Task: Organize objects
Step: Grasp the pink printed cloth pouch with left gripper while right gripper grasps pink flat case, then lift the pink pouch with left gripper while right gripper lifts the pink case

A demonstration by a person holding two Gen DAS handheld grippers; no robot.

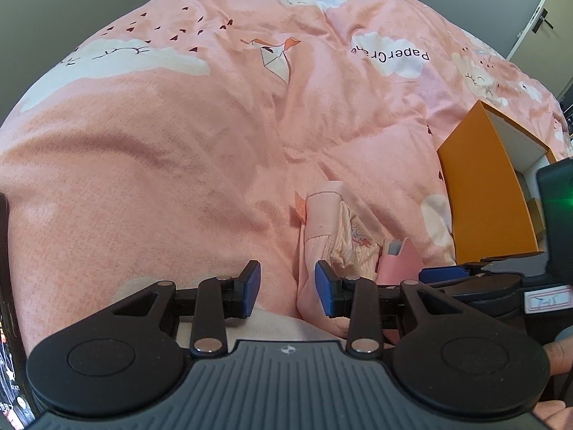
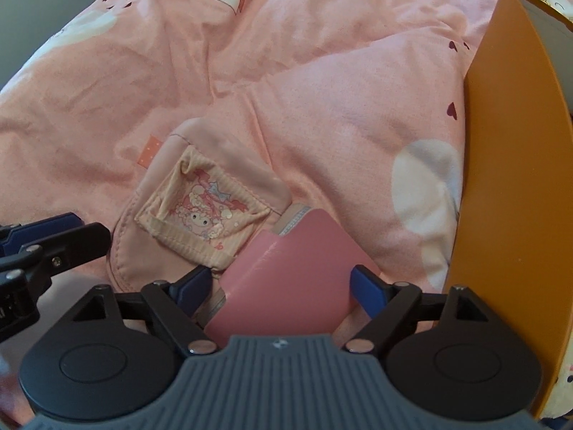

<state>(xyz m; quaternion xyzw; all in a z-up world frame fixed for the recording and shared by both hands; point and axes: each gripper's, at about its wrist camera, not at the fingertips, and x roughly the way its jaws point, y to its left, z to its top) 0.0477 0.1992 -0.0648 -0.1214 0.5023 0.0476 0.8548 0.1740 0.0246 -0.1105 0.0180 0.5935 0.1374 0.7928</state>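
Your right gripper (image 2: 277, 288) stands open around the pink case (image 2: 286, 279) on the bed (image 2: 340, 107), so a careless close may snag the folded cloth (image 2: 200, 215) beside it, by your open, empty left gripper (image 1: 287, 288), or nudge the orange box (image 2: 508, 179) beyond.

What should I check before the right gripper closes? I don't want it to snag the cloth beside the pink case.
1. Pink case lies between the right gripper's jaws: ok.
2. Pads pressing on the case: cannot tell; the jaws stand wide.
3. Cartoon-print cloth clear of the pad on the picture's left: not ok, its hem lies right against that pad.
4. Orange box standing close by on the quilt: ok.
5. Left gripper apart from the case: ok; its jaws are open at the cloth's far edge.
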